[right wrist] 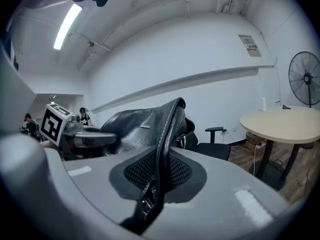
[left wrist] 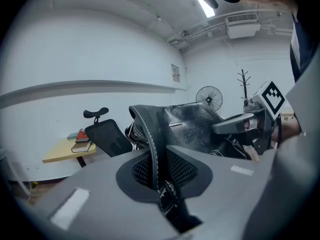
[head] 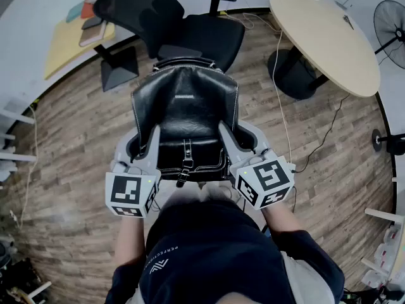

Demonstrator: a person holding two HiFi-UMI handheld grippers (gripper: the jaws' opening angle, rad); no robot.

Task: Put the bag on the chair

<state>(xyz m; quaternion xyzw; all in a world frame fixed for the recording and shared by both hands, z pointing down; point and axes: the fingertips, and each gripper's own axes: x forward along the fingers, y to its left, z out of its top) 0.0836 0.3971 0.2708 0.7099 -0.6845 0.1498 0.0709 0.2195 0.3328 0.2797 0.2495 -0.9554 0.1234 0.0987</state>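
A black leather bag [head: 186,109] with white stitching hangs upright between my two grippers, above the wooden floor. My left gripper [head: 150,138] is shut on the bag's left side edge, and that stitched edge [left wrist: 150,134] runs down between its pads. At the other side, my right gripper [head: 226,135] is shut on the bag's right edge [right wrist: 167,129]. The black office chair [head: 212,37] stands just beyond the bag, its seat facing me and its mesh back [head: 130,8] to the upper left. It also shows as the chair [left wrist: 107,136] in the left gripper view and the chair [right wrist: 215,146] in the right gripper view.
A round beige table [head: 323,33] on a dark base stands at the right, with a floor fan [head: 389,24] beyond it. A yellow table [head: 66,43] with books is at the upper left. A cable [head: 281,94] runs across the floor right of the chair.
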